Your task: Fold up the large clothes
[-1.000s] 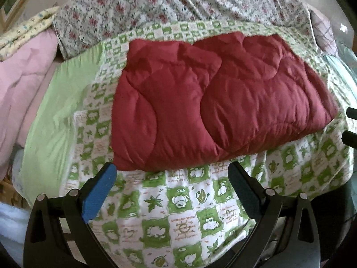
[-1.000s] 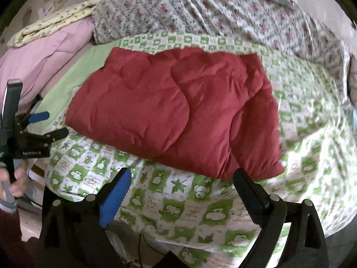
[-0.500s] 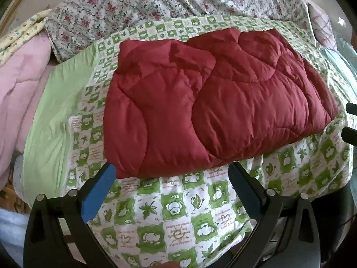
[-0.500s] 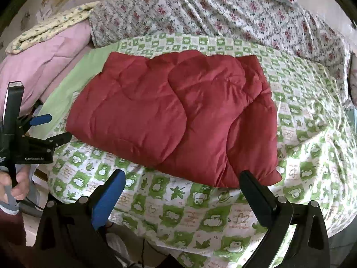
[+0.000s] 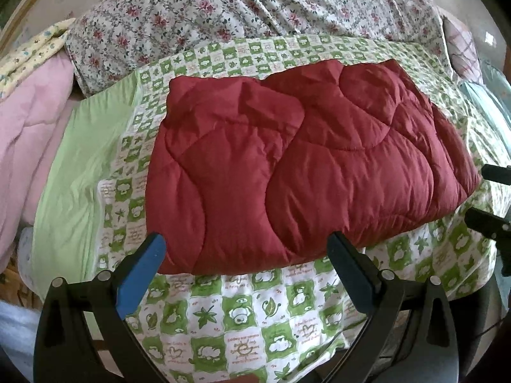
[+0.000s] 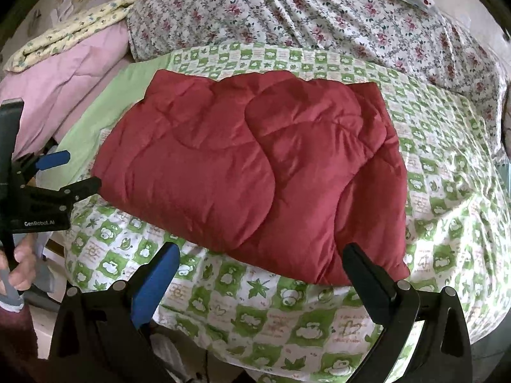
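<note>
From the left wrist, the left gripper (image 5: 246, 249) hangs with its jaws spread wide and empty, straddling the near-left corner of the red quilted garment (image 5: 303, 162), which lies as a thick folded slab in the middle of the bed (image 5: 242, 322), its front hem close to the bed's near edge. Pink bedding (image 5: 28, 146) sits off the bed's left edge and a floral cover (image 5: 255, 9) along the far edge.

From the right wrist, the right gripper (image 6: 258, 257) is likewise wide open and holds nothing, poised over the near-right corner, where stacked layers bulge (padding, likely springy). The left gripper (image 6: 68, 172) shows just beside the left edge.

To do the next fold well, I judge each gripper should bite every layer at its corner, then both lift level together and carry the hem across evenly, so the slab does not skew
</note>
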`<state>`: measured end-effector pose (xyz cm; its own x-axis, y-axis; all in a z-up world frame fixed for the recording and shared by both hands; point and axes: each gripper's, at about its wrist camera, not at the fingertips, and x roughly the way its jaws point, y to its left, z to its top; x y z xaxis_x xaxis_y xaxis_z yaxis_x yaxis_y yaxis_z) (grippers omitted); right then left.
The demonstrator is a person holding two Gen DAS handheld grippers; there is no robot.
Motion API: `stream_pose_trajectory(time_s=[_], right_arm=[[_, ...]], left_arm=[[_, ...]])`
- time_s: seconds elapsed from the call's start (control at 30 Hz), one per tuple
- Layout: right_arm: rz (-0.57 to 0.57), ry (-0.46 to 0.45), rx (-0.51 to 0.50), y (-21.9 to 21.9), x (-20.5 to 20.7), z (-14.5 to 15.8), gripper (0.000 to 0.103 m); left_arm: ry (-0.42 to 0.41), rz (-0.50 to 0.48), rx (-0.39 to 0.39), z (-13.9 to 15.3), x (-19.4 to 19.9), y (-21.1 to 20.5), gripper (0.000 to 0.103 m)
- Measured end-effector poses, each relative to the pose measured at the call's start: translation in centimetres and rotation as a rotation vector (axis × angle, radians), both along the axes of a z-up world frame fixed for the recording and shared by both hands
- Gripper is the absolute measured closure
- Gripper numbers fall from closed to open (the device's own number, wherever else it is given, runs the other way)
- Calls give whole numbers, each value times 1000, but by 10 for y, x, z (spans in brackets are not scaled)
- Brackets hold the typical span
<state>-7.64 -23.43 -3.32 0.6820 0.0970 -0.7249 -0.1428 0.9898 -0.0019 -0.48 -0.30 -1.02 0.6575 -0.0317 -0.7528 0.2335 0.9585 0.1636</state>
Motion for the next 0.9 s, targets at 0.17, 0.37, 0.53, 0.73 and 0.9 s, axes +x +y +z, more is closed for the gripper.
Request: stream_pose_trajectory(time_s=[0.17, 0.37, 0.53, 0.73, 0.9], right_arm=[[10, 8, -3, 3, 7, -1, 1], [12, 10, -2, 6, 13, -1, 1], [14, 10, -4, 7, 15, 0, 1], [16, 10, -5, 7, 21, 2, 1], [17, 10, -7, 8, 26, 3, 1]], left_arm=[[8, -8, -6, -2, 3, -3, 1], [7, -3, -7, -2, 6, -4, 2], [3, -7, -4, -1, 7, -7, 2], [0, -9, 5, -2, 10, -11, 1], [4, -7, 2, -2, 14, -11, 2]])
